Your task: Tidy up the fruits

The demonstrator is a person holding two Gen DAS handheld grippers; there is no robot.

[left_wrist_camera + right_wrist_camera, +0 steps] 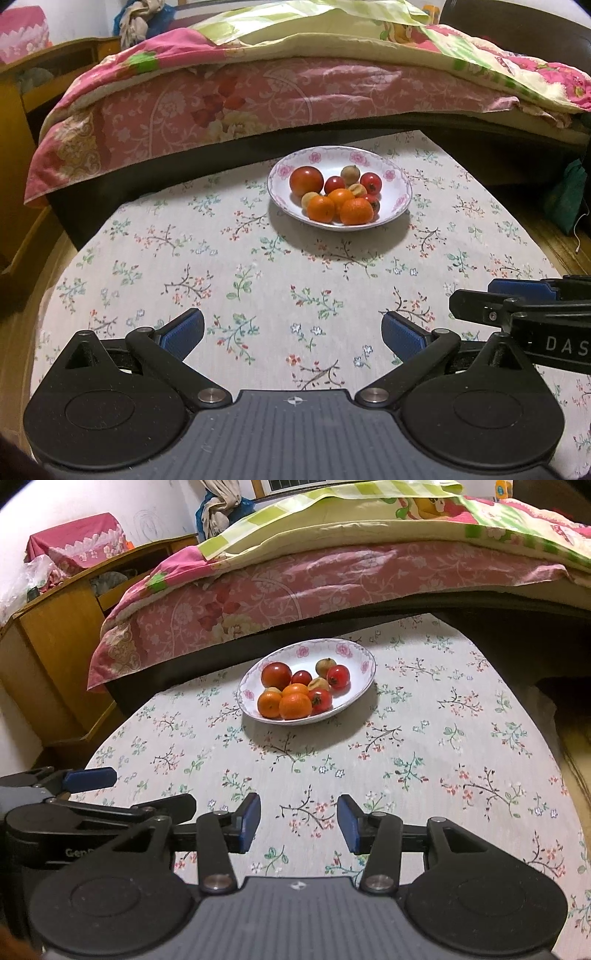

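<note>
Nearest to us was our left gripper point(291, 338), its blue pads spread as wide as they go, with nothing but tablecloth between them. Our right gripper point(299, 823) stood with a narrower gap, also parted, and nothing sat between its pads either. Both hovered over the near part of the table point(258, 280), which wore a pale cloth printed with small branches and flowers.

The fruits point(338, 194) all lay together in a white plate point(400, 177) with pink flowers on the rim, at the far side of the table and well apart from both grippers. We counted three oranges at the front, several red fruits behind (one clearly larger, at the left), and some small brownish ones among them.

Between the grippers and the plate the cloth was bare, so nothing stood in the way. Just behind the plate the table ended, and a bed point(258, 99) with a pink flowered cover and a green-yellow quilt rose close over that edge.

The left view showed the right gripper coming in from the right side. The right view showed a blue pad of the left one at the left, and also more of a wooden cabinet point(48, 664) beside the bed.
</note>
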